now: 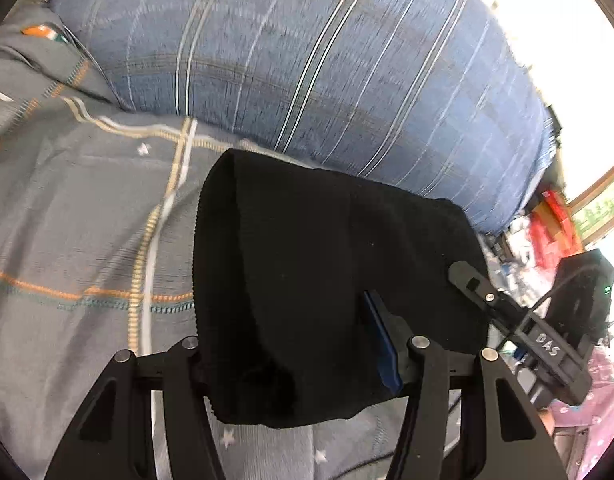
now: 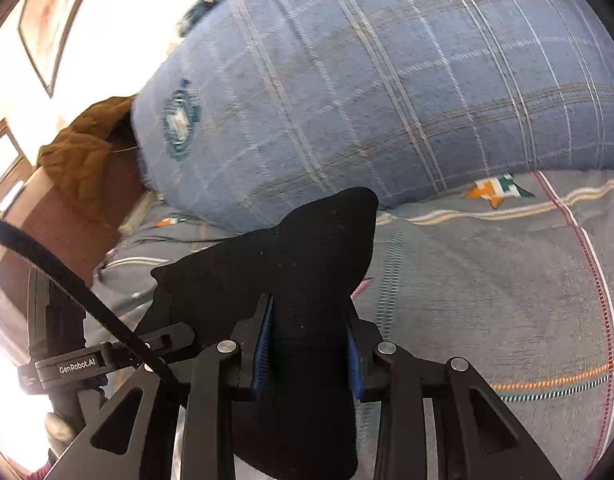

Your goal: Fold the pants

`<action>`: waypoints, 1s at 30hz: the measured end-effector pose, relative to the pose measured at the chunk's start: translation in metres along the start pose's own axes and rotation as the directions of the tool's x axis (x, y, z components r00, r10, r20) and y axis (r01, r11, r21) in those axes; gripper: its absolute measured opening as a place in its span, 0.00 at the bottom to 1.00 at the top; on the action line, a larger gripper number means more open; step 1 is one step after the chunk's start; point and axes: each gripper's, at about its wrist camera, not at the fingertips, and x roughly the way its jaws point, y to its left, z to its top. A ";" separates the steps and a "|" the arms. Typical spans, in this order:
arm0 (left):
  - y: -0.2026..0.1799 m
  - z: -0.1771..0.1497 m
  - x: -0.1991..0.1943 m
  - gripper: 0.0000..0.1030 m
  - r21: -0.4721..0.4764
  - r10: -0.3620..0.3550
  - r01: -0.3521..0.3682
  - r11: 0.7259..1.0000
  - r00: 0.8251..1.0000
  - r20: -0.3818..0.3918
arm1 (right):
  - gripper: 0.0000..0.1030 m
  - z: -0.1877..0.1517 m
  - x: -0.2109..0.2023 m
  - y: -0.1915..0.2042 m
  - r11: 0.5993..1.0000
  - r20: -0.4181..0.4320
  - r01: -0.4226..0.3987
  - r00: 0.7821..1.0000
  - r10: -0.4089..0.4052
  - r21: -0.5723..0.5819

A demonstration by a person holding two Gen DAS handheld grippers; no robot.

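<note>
Black pants [image 1: 307, 280] hang in the air above a grey bedspread [image 1: 67, 220], pinched at one edge by both tools. The left gripper [image 1: 299, 344] has cloth bunched between its fingers; the near finger is hidden, so its bite is probably firm but not plain. The right gripper [image 2: 309, 344] clamps a thick band of the fabric between blue pads [image 2: 263, 348]. The held edge runs from one gripper to the other, both equally near. A blue plaid pillow [image 2: 387, 80] lies ahead, beyond the cloth.
</note>
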 end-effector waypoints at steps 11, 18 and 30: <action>0.026 -0.009 0.029 0.59 -0.051 -0.038 0.033 0.998 0.994 -0.099 | 0.61 -0.016 0.027 -0.040 0.984 -0.061 0.176 0.982 -0.178 -0.036; 0.014 0.018 -0.019 0.61 -0.020 -0.039 0.040 0.999 0.998 0.049 | 0.60 -0.011 -0.016 -0.017 0.982 0.073 0.169 0.984 -0.164 -0.080; 0.026 0.027 0.049 0.62 -0.084 -0.006 0.002 0.997 0.998 -0.055 | 0.59 -0.047 0.010 -0.016 0.987 -0.021 0.138 0.990 -0.140 -0.079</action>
